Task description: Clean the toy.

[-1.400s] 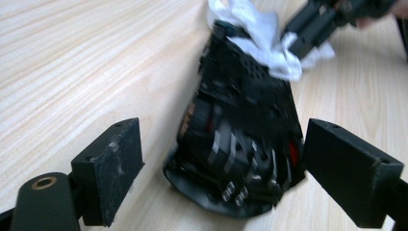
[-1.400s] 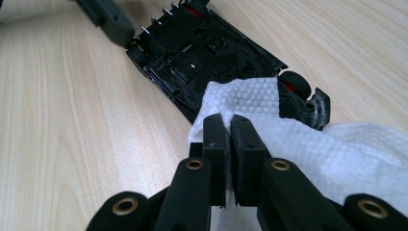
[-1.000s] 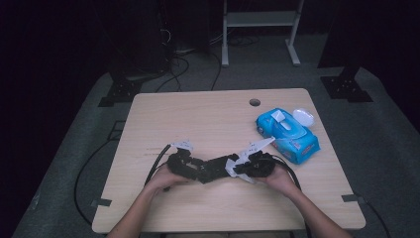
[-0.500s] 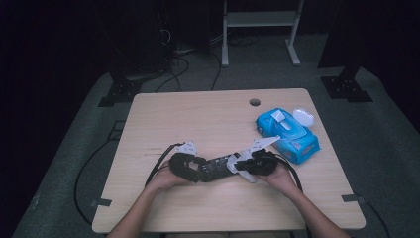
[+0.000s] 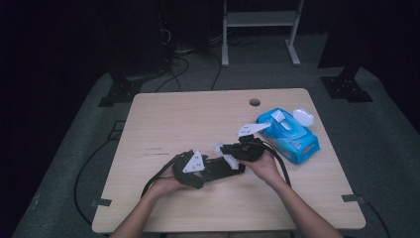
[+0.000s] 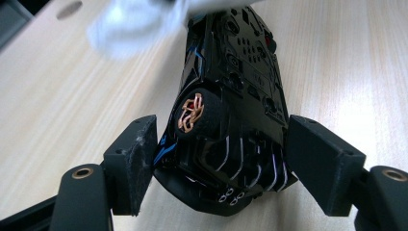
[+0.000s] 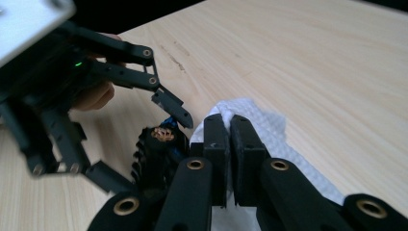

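A black device (image 6: pixel 231 96) with blue trim and a copper-coloured winding at its end lies low over the table (image 5: pixel 173 114). My left gripper (image 6: pixel 226 156) is shut on it, with a pad pressed against each side. In the high view the left gripper (image 5: pixel 234 167) points right, and the device (image 5: pixel 225 166) sticks out of it. My right gripper (image 7: pixel 230 130) is shut on a crumpled white wipe (image 7: pixel 269 130) right beside the device (image 7: pixel 159 149). From above, the right gripper (image 5: pixel 223 148) points left over the device's far end. The wipe (image 6: pixel 130 24) is a blur at that end.
A blue pack of wipes (image 5: pixel 289 134) lies at the table's right, just behind my right hand. A small white lid (image 5: pixel 303 117) sits beside it. There is a cable hole (image 5: pixel 254 102) near the far edge. A white stand and cables are on the floor beyond.
My right gripper has lifted and moved back a little with the wipe. My left gripper has shifted slightly to the right with the device.
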The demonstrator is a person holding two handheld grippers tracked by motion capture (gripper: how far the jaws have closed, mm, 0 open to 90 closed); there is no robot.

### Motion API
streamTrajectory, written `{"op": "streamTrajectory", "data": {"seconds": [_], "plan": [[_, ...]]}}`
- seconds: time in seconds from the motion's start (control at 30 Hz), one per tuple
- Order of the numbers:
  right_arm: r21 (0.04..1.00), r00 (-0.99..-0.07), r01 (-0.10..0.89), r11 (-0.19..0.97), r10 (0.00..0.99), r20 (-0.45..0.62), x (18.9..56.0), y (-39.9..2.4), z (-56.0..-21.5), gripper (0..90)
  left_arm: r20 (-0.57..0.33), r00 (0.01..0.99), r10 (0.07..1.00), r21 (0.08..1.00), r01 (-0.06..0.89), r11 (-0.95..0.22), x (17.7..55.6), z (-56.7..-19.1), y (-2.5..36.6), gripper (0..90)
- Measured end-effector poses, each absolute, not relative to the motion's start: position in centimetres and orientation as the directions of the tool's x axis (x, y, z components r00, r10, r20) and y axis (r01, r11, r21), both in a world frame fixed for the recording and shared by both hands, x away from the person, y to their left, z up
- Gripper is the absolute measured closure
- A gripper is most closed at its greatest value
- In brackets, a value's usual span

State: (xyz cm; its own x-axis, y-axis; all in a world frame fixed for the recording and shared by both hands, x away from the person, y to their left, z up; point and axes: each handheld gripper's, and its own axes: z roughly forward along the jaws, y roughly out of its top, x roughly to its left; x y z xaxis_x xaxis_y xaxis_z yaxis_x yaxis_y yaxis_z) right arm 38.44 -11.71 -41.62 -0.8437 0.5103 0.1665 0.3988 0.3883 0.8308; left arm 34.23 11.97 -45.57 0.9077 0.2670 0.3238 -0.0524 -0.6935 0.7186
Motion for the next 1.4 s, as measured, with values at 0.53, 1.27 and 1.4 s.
{"op": "streamTrajectory", "data": {"seconds": [0.53,1.27,1.4], "plan": [[0.847,-0.889,0.307,0.434,0.448,0.092,35.4,-11.2,-43.2,85.8,0.155,0.921,0.358,0.761,0.120,-0.638,35.2,-46.3,12.5,37.9],[0.856,-0.896,0.300,0.420,0.432,0.102,35.6,-9.0,-43.3,85.8,0.074,0.929,0.362,0.790,0.166,-0.590,36.4,-46.7,12.2,42.3],[0.856,-0.897,0.294,0.425,0.433,0.093,35.6,-9.2,-43.3,85.8,0.079,0.936,0.344,0.780,0.157,-0.606,36.2,-47.0,12.4,57.2]]}}
